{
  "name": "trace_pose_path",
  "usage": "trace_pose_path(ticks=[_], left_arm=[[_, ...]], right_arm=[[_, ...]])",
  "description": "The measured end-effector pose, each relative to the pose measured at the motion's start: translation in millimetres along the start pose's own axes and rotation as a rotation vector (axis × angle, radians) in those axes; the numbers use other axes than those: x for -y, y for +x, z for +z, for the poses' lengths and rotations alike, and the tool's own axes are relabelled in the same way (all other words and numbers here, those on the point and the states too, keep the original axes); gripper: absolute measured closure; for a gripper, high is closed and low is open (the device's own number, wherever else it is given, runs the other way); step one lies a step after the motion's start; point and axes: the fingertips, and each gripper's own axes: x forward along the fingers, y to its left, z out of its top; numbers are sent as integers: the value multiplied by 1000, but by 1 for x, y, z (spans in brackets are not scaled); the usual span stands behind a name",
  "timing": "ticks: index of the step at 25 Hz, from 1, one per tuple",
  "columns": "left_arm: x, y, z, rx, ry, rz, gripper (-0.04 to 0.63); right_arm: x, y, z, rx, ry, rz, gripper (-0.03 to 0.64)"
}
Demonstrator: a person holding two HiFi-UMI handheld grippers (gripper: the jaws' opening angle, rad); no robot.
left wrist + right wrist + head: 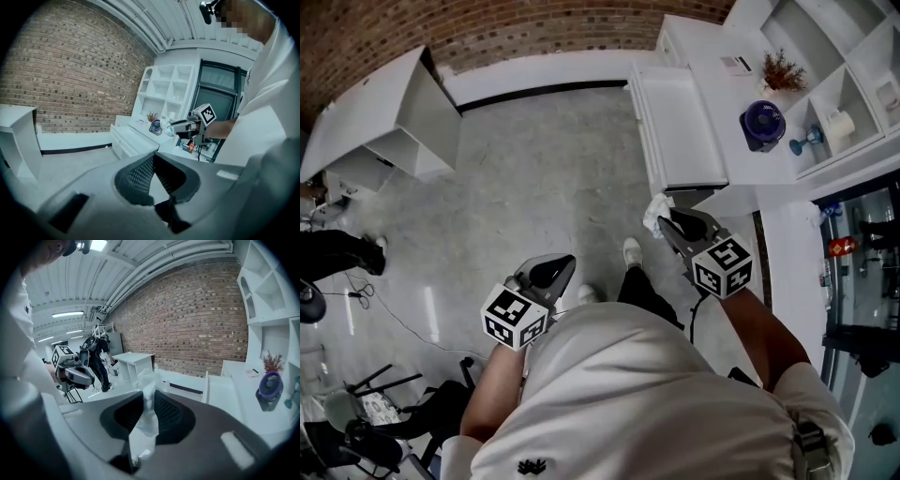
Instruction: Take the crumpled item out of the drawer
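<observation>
White paper (146, 413), crumpled, is pinched tight in the right gripper (664, 217), up in the air just outside the drawer's front! Left gripper (152, 157) hangs low beside it, its 2 jaws together on nothing. Beyond, the drawer (680, 131) stands pulled out of the cabinet (712, 56), with a purple fan (763, 122) on top and a brick wall (487, 28) behind.

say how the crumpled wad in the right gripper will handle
Probably light and floppy: the wad creases and bends between the fingers of the right gripper. It likely squashes rather than breaks, and might slip, since only a thin fold looks pinched.
</observation>
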Motion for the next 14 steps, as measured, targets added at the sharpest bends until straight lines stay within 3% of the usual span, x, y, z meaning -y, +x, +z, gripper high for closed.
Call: trace_pose_path(ticks=[14], left_arm=[[-7,41,15,-20,-9,3,589]], right_arm=[[41,5,1,0,5,15,534]])
